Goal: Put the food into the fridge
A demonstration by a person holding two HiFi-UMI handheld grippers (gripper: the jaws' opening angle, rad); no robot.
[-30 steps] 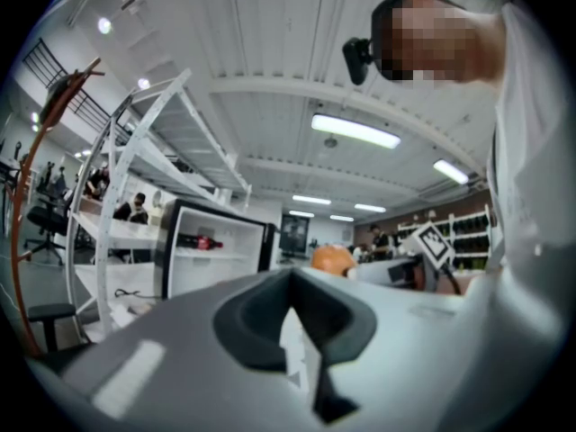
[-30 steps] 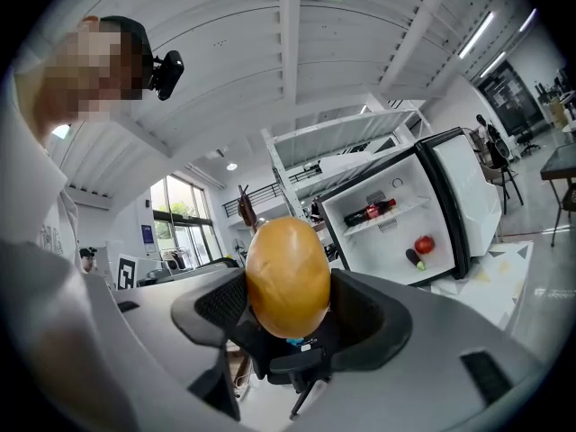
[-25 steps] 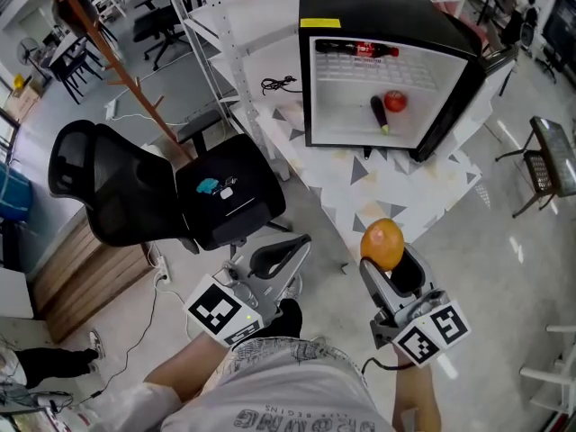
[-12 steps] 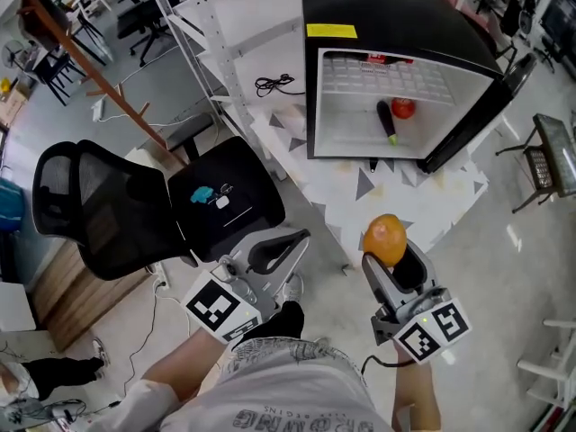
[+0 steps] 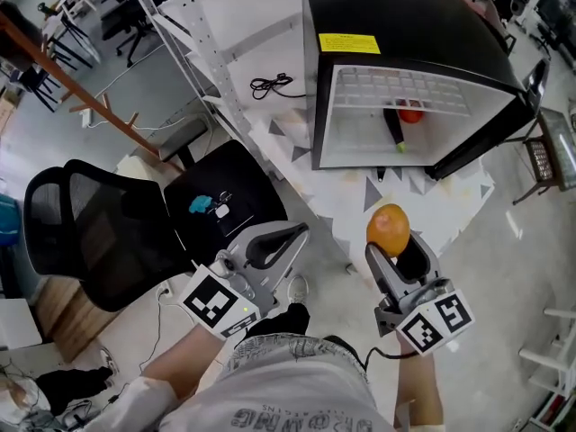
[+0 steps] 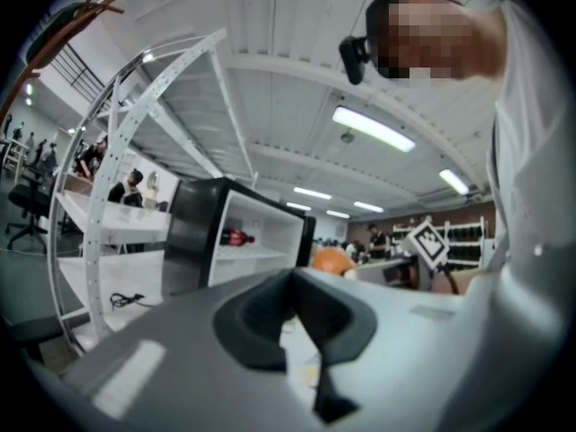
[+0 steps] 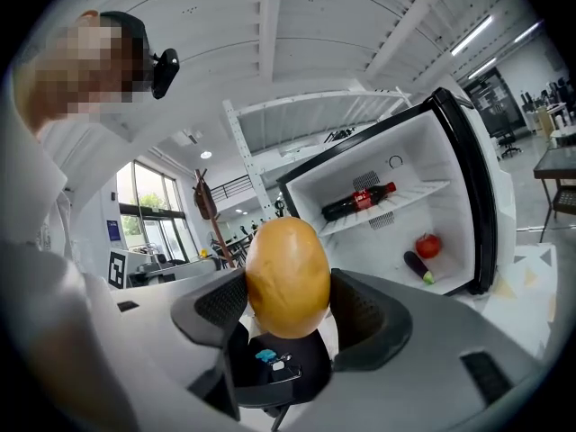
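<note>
The right gripper has its fingers clenched on an orange, held in front of the open fridge and well short of it. The fruit looks firm, light and prone to roll, so a hold across its middle suits. The left gripper is closed on nothing. The fridge sits nearer than a second ago, and the hold is unchanged.

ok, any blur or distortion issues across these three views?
Head view: sharp, mild wide-angle bend, round orange fruit clear. Left gripper view: strong fisheye, near grey jaws soft. Right gripper view: fisheye too, fruit and open black fridge crisp.
</note>
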